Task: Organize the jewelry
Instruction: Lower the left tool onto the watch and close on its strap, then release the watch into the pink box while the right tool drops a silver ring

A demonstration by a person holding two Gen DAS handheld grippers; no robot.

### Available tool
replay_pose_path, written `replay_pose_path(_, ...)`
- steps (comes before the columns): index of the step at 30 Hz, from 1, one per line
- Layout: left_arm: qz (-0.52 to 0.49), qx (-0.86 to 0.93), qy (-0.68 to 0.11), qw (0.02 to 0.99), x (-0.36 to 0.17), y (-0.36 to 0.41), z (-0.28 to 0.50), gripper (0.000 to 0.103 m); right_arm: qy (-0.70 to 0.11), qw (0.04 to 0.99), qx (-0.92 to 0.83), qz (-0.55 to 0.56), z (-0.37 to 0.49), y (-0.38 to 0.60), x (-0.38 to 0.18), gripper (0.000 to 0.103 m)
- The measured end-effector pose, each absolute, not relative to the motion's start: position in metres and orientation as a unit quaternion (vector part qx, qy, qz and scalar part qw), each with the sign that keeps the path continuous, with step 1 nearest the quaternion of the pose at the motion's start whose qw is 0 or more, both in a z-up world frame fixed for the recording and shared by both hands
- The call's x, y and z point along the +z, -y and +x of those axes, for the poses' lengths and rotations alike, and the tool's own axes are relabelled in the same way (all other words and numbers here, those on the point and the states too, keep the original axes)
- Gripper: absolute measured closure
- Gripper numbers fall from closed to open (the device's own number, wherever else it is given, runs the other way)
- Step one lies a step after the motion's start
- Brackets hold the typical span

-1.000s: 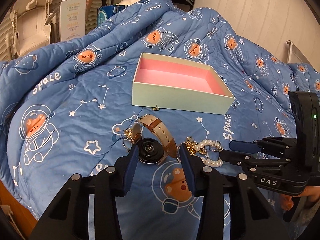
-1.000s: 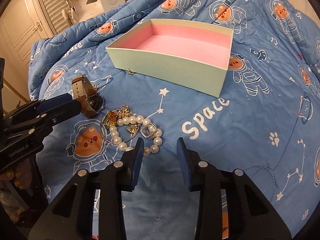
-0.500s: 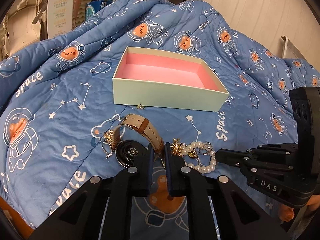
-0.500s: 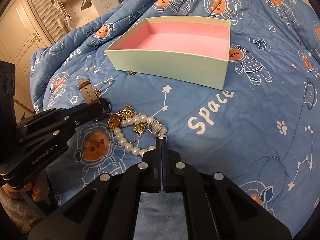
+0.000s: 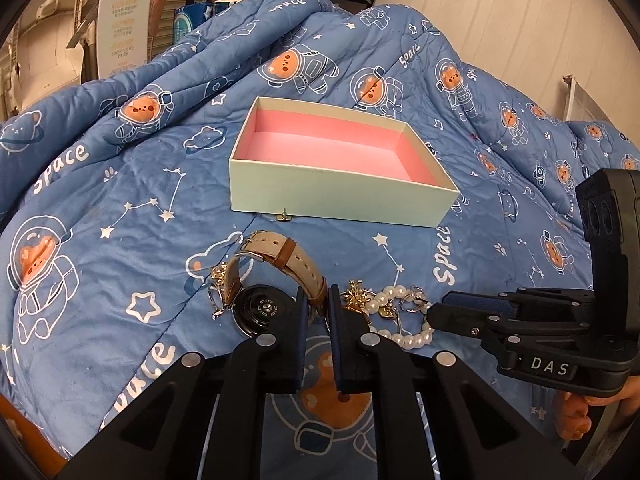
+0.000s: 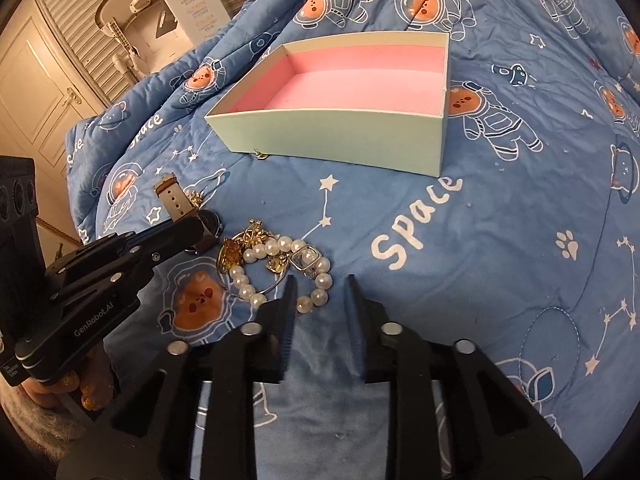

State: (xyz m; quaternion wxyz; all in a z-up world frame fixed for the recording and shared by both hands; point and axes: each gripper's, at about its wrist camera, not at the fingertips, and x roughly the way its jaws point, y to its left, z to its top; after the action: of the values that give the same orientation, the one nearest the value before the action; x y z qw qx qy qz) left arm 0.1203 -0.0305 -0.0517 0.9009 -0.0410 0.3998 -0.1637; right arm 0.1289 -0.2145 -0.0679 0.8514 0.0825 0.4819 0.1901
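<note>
A pale green box with a pink lining [image 5: 340,196] [image 6: 340,136] stands open on the blue quilt. In front of it lie a watch with a beige strap [image 5: 276,276] [image 6: 176,204], a pearl bracelet [image 5: 400,316] [image 6: 280,268] and gold trinkets [image 5: 356,292] [image 6: 244,244]. My left gripper [image 5: 318,304] is shut on the watch strap near the watch case. My right gripper [image 6: 320,292] is open, its fingertips either side of the near end of the pearl bracelet, holding nothing.
A small gold pin [image 5: 285,216] lies against the box's front wall. The quilt [image 5: 120,208] rises in folds behind the box. A white carton [image 5: 124,20] and furniture stand beyond the bed. A hand [image 6: 80,392] holds the left gripper.
My left gripper closed onto the watch strap. My right gripper shut half a second ago and has opened again at the pearl bracelet.
</note>
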Motion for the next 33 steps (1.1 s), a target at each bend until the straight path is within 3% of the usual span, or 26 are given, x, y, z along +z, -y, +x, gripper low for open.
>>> replay_pose_path(3,-0.032,-0.160,-0.396,0.904,-0.051,0.031,0.121,0.090,-0.469,0.859,0.196,0.068,0.129,0.212,-0.062,0.064)
replay_pose_path(5,-0.028,-0.156,-0.396,0.905,-0.052,0.031,0.123,0.075,-0.459,0.864,0.202,0.048,0.131,0.207,-0.060,0.064)
replay_pose_path(7,-0.034,-0.159,-0.398,0.903,-0.053,0.031,0.126,0.067,-0.449,0.869,0.208,0.021,0.133,0.201,-0.060,0.064)
replay_pose_path(9,-0.030,-0.153,-0.394,0.906,-0.053,0.032,0.127,0.067,-0.446,0.870,0.211,0.001,0.137,0.196,-0.062,0.064)
replay_pose_path(11,-0.029,-0.153,-0.396,0.905,-0.054,0.032,0.130,0.074,-0.447,0.867,0.221,-0.007,0.140,0.193,-0.064,0.065)
replay_pose_path(13,-0.030,-0.157,-0.400,0.902,-0.055,0.033,0.133,0.089,-0.448,0.866,0.222,-0.020,0.143,0.191,-0.067,0.077)
replay_pose_path(14,-0.030,-0.158,-0.400,0.902,-0.055,0.034,0.133,0.090,-0.449,0.864,0.226,-0.022,0.143,0.191,-0.068,0.085)
replay_pose_path(22,-0.052,-0.165,-0.403,0.899,-0.048,0.027,0.126,0.091,-0.445,0.864,0.234,0.018,0.136,0.203,-0.059,0.085)
replay_pose_path(33,-0.056,-0.216,-0.368,0.903,0.003,0.026,0.114,0.093,-0.412,0.870,0.262,0.070,0.136,0.219,-0.014,0.085)
